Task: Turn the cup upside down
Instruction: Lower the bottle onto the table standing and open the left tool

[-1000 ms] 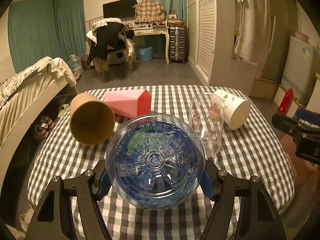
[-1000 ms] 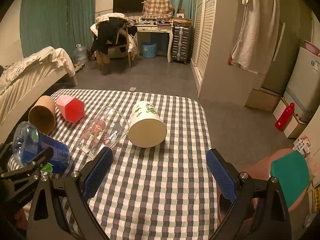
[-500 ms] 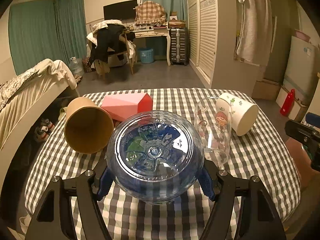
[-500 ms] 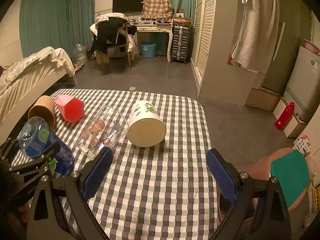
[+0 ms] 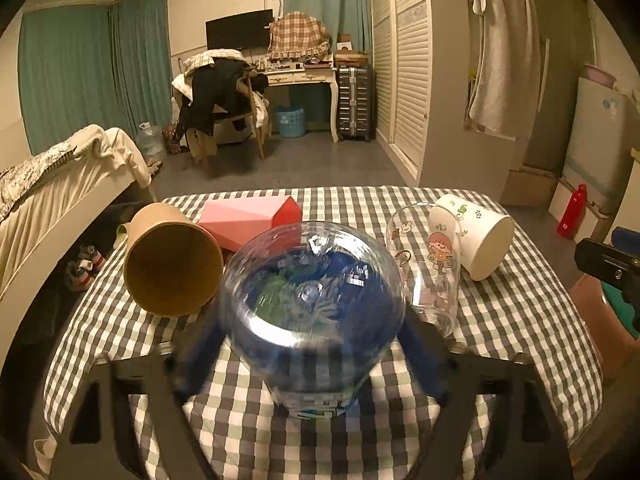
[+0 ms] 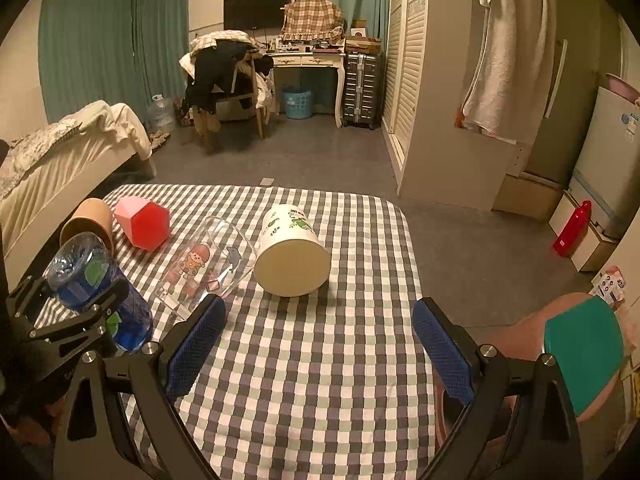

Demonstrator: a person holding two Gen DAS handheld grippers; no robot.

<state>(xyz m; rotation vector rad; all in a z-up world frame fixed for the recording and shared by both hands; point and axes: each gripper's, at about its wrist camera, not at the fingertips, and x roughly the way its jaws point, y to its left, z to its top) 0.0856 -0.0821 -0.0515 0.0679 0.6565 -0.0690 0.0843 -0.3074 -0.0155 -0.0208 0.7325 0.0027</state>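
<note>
My left gripper [image 5: 312, 344] is shut on a clear blue-labelled plastic cup [image 5: 312, 300], held tilted above the checked table with its base toward the camera; the view is motion-blurred. The same cup [image 6: 96, 292] shows at the left of the right wrist view, in the left gripper [image 6: 68, 316]. My right gripper [image 6: 320, 340] is open and empty over the table's near right part.
Lying on their sides on the checked tablecloth [image 6: 320, 380]: a brown paper cup [image 5: 172, 260], a pink-red hexagonal box [image 5: 252, 216], a clear cartoon-printed glass [image 5: 428, 264] and a white printed cup [image 5: 476, 236]. A stool with a teal seat [image 6: 580, 356] stands by the table's right edge.
The left gripper has tilted the blue cup, base rising and swinging away from the camera, with motion blur. The right gripper has stayed put.
</note>
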